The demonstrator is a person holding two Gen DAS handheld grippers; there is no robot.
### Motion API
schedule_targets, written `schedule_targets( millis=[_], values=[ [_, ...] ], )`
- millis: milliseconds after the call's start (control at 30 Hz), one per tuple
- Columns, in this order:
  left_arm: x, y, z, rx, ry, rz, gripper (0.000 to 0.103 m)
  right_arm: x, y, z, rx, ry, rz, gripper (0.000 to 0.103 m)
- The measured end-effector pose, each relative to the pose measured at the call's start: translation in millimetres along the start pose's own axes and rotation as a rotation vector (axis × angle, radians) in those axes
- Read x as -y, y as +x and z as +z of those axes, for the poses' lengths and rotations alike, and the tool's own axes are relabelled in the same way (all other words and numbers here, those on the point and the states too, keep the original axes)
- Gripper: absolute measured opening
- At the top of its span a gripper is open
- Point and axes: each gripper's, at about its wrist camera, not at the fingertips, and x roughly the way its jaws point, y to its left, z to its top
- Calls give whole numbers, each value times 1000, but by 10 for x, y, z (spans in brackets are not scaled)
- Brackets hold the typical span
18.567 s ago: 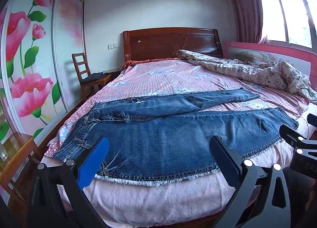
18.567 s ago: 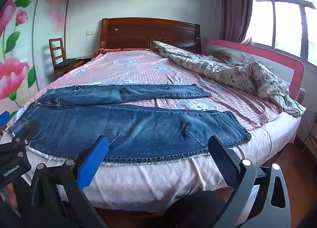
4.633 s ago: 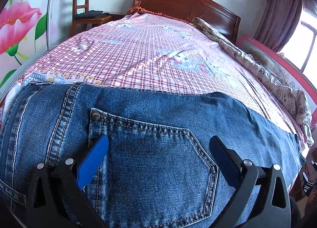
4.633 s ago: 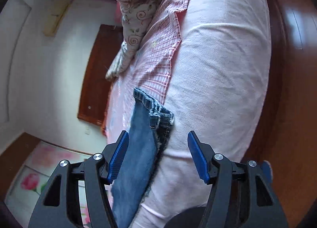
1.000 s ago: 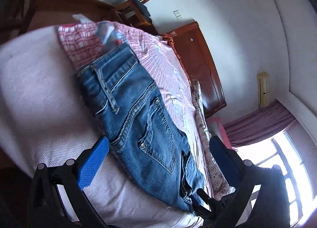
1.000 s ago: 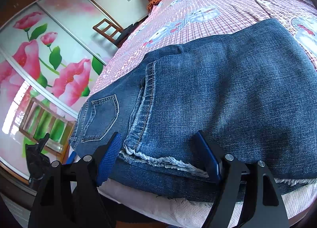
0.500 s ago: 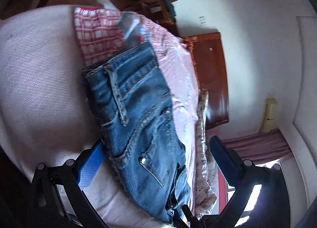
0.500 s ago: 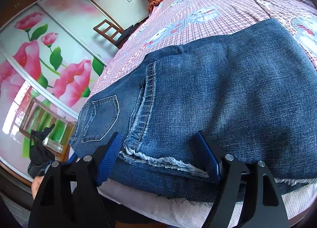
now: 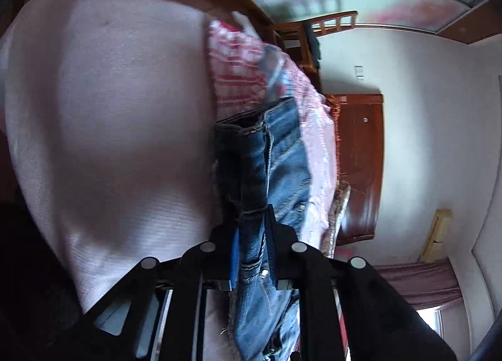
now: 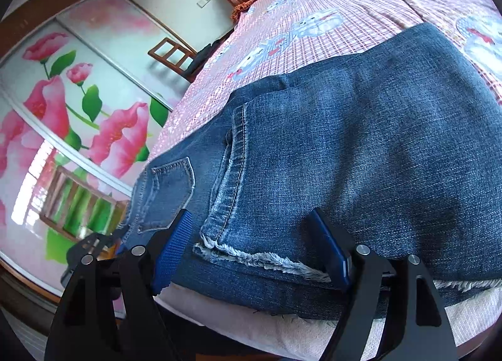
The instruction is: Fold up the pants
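Pants (image 10: 345,147): folded blue denim, lying along the bed's (image 10: 360,3) near edge.
Left gripper (image 9: 253,229): clenched on the waistband end.
Right gripper (image 10: 251,254): jaws opening, straddling the frayed hem.

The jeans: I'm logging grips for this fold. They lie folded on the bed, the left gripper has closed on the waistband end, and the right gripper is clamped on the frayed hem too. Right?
Not quite. In the right wrist view the right gripper is not clamped: its jaws are opening, astride the frayed hem without pressing it. The rest holds: the jeans lie folded on the bed, and the left gripper is shut on the waistband end.
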Motion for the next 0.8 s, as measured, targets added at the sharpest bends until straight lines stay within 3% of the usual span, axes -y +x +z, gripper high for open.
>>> schedule_targets(
  millis=[67,167,333,467,567,667,800],
  values=[
    [27,-4,21,-3,-20,-29,10,44,-56,15,17,45,59,81],
    [118,-1,21,-11,-32,-87,9,265,-291,-3,128,196,215,85],
    [533,14,-48,-24,114,-141,9,663,-675,-30,287,343,358,87],
    [1028,138,-195,-57,297,-183,9,901,-841,-52,353,367,411,87],
    [1517,327,-453,-105,502,-204,9,1027,-875,-62,389,403,457,87],
    [1908,513,-917,-194,718,-238,9,1085,-934,-48,423,398,467,87],
    [2147,863,-1739,-385,961,-275,9,1213,-998,-77,467,435,490,87]
  ],
)
